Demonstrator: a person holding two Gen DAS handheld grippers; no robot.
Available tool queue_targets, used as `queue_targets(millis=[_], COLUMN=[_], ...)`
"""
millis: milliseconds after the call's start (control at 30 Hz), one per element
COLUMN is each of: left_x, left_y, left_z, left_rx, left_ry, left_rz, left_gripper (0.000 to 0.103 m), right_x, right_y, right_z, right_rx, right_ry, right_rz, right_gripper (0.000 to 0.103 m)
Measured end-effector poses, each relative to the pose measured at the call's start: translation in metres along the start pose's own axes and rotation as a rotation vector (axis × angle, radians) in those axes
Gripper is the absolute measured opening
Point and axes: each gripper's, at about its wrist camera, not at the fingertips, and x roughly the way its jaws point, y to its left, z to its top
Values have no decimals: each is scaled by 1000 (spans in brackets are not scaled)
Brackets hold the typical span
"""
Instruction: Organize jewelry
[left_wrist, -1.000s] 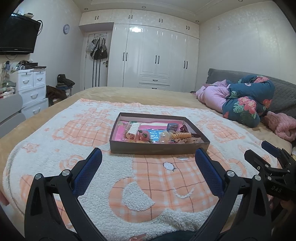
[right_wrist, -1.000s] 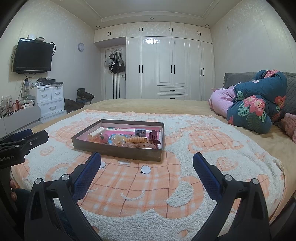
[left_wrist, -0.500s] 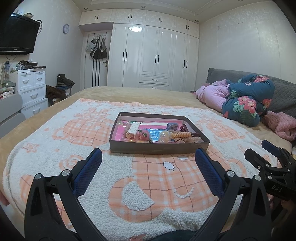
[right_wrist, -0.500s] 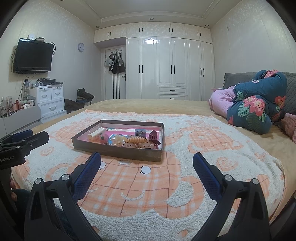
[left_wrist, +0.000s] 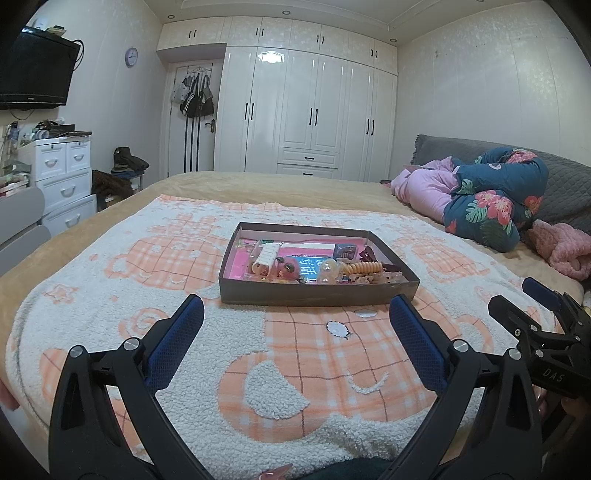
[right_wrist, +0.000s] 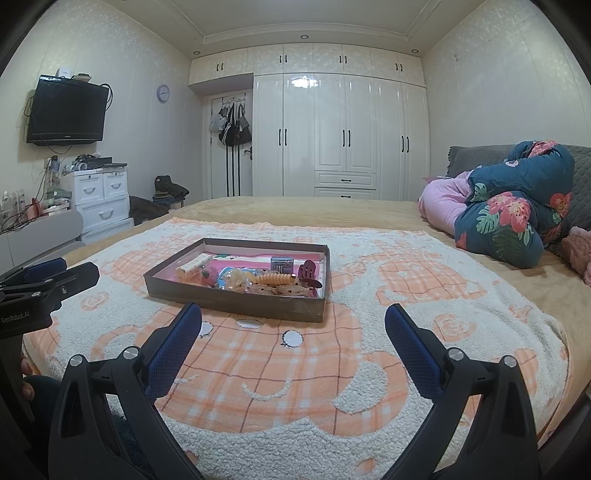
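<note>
A shallow dark box (left_wrist: 317, 293) (right_wrist: 236, 301) with a pink lining lies on the orange-and-white fleece blanket (left_wrist: 295, 369) (right_wrist: 295, 369). It holds several hair clips and trinkets, among them an orange comb clip (left_wrist: 364, 267) (right_wrist: 275, 278), a dark red claw clip (right_wrist: 308, 269) and a white clip (left_wrist: 267, 254). My left gripper (left_wrist: 295, 321) hovers open, nothing between its blue pads, a short way in front of the box. My right gripper (right_wrist: 293, 319) is open too, empty, near the box's right corner. Each gripper shows at the edge of the other's view.
Folded pink and floral bedding (left_wrist: 487, 199) (right_wrist: 509, 218) is piled at the right by a grey headboard. White drawers (left_wrist: 62, 177) and a wall television (right_wrist: 66, 110) stand at the left. White wardrobes (right_wrist: 340, 136) fill the far wall.
</note>
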Motion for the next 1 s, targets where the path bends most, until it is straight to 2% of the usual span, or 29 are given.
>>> queue_targets(millis=[1000], left_x=[2], left_y=[0], left_z=[-2], left_rx=[1], left_ry=[12], left_rz=[-26], left_gripper=[92], right_x=[-1], right_y=[-1], right_z=[0], right_rx=[-4], right_ry=[2], right_rz=[-11], right_gripper=[97])
